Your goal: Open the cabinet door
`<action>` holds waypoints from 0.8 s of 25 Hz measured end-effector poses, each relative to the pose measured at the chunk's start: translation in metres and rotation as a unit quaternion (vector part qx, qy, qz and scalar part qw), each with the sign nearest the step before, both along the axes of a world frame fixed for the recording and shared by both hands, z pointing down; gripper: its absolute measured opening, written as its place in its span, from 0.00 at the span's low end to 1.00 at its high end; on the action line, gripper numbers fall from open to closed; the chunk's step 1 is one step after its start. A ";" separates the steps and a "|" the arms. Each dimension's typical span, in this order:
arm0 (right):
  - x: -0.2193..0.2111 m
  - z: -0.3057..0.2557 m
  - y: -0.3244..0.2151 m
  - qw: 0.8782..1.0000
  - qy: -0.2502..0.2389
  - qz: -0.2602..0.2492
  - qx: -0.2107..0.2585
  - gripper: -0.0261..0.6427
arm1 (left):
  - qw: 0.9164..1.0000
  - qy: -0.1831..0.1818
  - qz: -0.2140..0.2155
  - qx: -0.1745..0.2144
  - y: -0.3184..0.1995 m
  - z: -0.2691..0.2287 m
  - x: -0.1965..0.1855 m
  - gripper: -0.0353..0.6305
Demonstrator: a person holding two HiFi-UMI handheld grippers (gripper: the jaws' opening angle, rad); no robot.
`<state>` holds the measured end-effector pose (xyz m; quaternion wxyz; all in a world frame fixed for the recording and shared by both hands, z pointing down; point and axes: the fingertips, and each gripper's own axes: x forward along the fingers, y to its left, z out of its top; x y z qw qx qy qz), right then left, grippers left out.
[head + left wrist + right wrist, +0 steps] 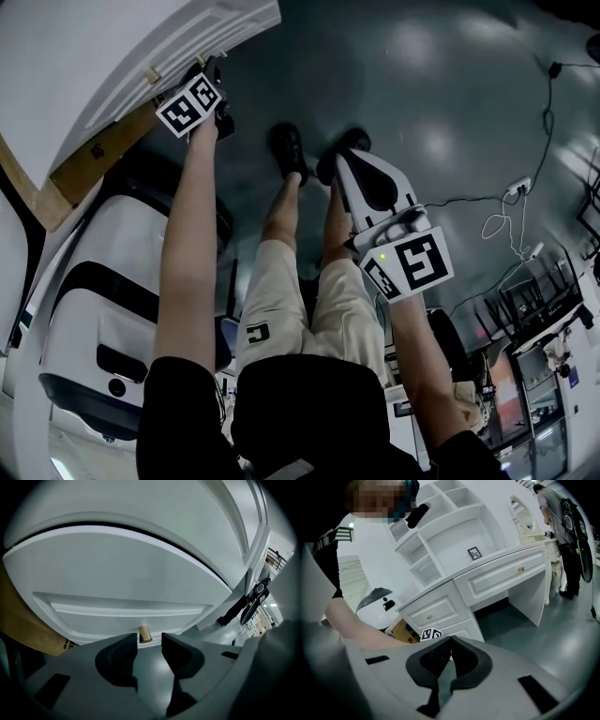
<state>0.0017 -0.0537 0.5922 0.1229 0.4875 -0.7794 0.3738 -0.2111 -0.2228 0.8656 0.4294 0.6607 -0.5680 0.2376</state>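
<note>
Door (126, 569): white and panelled, and the upper and middle parts of the left gripper view are filled by it. In the head view it is seen at the upper left of the frame.

Knob (145, 633): small and brass-coloured, set near the door's lower edge. It is seen at lower centre of the left gripper view.

Left gripper (149, 641): the jaws are held apart and the pads are bare. The knob is seen just beyond the tips, in line with the gap and nearer the left-hand jaw, and it is pressed by neither pad. Whether the tips touch the door cannot be told. In the head view this gripper is found at the upper left, close against the door's edge, with its cube (190, 103) turned toward the camera.

Right gripper (449, 645): the jaws are closed together and nothing is held between them. In the head view it is placed right of centre, well apart from the door, over the dark floor (450, 112).

Shoes (288, 150) are seen between the two grippers.

In the right gripper view, a white desk (501, 573) with drawers is spread across the middle. A box (401, 632) is seen at lower left, and a person (558, 522) is seen standing at the upper right.
</note>
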 end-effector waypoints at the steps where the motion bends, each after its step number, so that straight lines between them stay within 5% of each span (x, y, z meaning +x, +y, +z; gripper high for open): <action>1: 0.000 0.000 0.000 1.000 -0.001 0.000 0.000 0.06 | 1.000 -0.001 -0.003 -0.001 -0.001 0.001 -0.001 0.30; 6: -0.001 0.000 -0.001 1.000 -0.003 0.002 0.000 0.06 | 1.000 -0.011 -0.015 -0.005 -0.001 0.003 -0.005 0.19; 20: -0.007 0.000 0.001 1.000 -0.006 -0.001 -0.005 0.06 | 1.000 -0.015 0.019 -0.012 0.010 0.002 -0.001 0.18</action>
